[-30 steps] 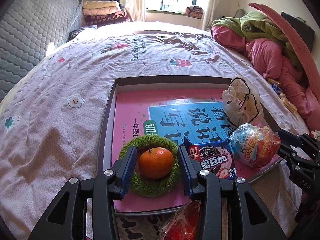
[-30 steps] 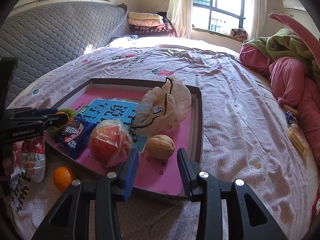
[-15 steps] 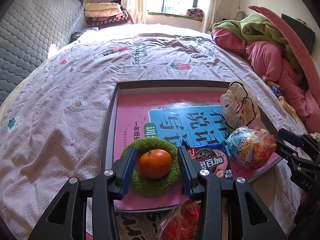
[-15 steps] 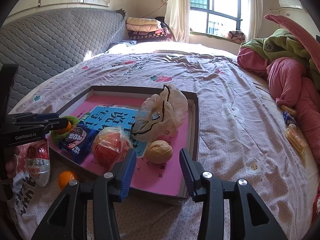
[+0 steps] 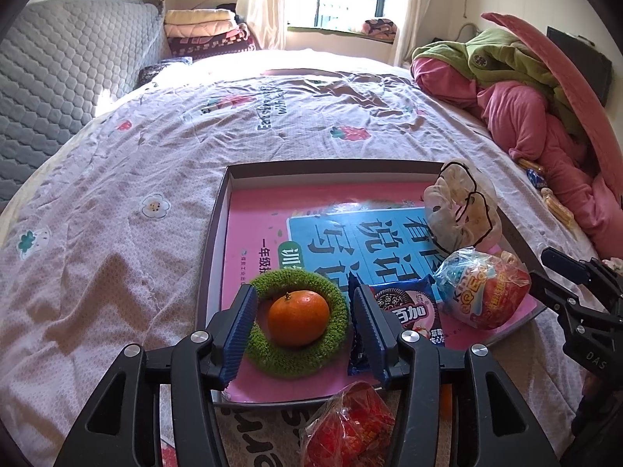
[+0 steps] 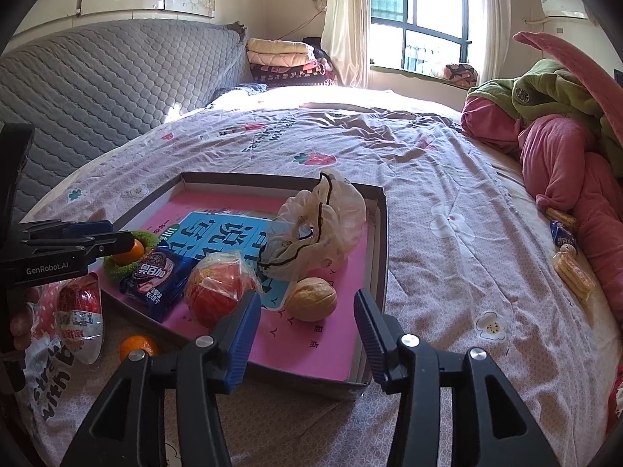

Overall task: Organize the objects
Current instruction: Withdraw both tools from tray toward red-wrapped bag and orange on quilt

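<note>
A shallow box [image 5: 212, 241] [image 6: 383, 241] with a pink book in it lies on the bed. In it are an orange [image 5: 298, 317] inside a green ring [image 5: 272, 354], a blue cookie pack [image 5: 409, 311] [image 6: 155, 276], a bagged red fruit [image 5: 483, 292] [image 6: 218, 294], a walnut [image 6: 311, 299] and a crumpled plastic bag [image 5: 459, 210] [image 6: 319, 225]. My left gripper [image 5: 303, 330] is open, its fingers either side of the ring and orange, a little short of them. My right gripper [image 6: 305, 332] is open and empty, above the box's near edge by the walnut.
Outside the box at its near side lie a red snack bag [image 5: 350, 428] [image 6: 78, 311] and a second orange [image 6: 136, 346]. Pink and green bedding [image 6: 564, 155] is piled at the right, with small snacks [image 6: 572, 268] beside it. A grey padded headboard [image 6: 97, 85] stands left.
Both grippers have drawn back and up a little from the box. The left one has left the orange sitting in the green ring. Nothing in the box has moved.
</note>
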The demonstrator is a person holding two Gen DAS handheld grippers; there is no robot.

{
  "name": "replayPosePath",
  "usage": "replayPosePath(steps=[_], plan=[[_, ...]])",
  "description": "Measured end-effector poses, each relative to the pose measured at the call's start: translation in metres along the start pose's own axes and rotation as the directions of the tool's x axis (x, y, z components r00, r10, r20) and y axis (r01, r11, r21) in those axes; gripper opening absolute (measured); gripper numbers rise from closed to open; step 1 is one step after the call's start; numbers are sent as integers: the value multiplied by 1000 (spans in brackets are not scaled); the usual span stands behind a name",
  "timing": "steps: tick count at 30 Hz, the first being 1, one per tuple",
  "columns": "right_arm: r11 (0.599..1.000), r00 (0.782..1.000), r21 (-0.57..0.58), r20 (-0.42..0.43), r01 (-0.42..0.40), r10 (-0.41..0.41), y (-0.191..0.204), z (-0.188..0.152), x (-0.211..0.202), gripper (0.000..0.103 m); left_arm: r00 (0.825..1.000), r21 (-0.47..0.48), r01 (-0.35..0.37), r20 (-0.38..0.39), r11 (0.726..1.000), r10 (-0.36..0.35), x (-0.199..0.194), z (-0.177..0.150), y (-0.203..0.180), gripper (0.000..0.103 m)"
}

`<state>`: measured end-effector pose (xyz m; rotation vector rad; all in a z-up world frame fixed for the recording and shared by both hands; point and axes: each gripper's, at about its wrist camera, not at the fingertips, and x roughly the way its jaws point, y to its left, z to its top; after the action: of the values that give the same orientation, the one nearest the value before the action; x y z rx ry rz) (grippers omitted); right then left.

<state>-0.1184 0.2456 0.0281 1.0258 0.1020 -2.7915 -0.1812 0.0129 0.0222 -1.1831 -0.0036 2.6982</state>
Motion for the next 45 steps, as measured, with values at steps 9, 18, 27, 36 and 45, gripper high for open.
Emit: replayPosePath(steps=[9,18,27,36,45], plan=[[1000,1000,1,13,-3,3,2,1,-1,55,1000,-14,-6,4,1000,6,-4,1,4,64],[1000,999,-2,33,-3,3,4,2,-5,61,1000,-15,-9,28,1000,10,-14,3,3,73],[1000,998,-1,65,3,-3,4,3,-12,67,998,-18,-20,55,1000,21,-24,2,3,74],[1000,996,-24,92,-19,21,12,6,-19,68,996,-49,-33,80,998,36,-39,-7,7,75],[999,988,-28,147,-42,46,18,8,-35,72,993,-39,-34,108,999,38,-54,-12,-7,78]])
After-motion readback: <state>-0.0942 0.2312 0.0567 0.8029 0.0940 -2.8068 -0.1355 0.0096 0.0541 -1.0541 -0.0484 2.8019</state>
